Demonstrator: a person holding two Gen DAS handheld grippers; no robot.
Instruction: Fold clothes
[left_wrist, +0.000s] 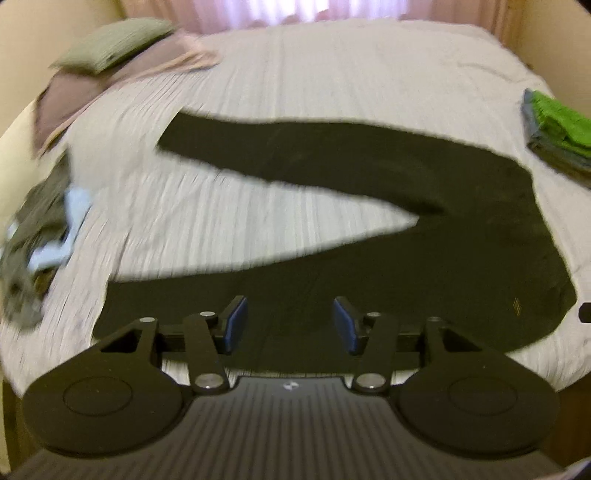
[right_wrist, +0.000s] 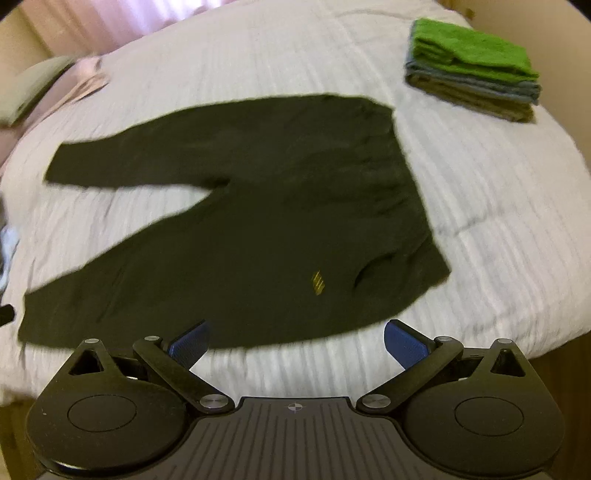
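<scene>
Across bed (right_wrist: 480, 206): trousers (right_wrist: 258, 221) spread flat, legs splayed, ready for folding; both hand-held grippers (left_wrist: 290, 325) (right_wrist: 295, 345) apart, empty, near trousers' edge.

Motion blur smeared the crumpled grey and pale-blue heap of clothes (left_wrist: 37, 236) at the white ribbed bedspread's (left_wrist: 332, 66) left edge, its items indistinguishable. The folded stack topped by green cloth (left_wrist: 557, 133) was cut off by the frame's right edge.
</scene>
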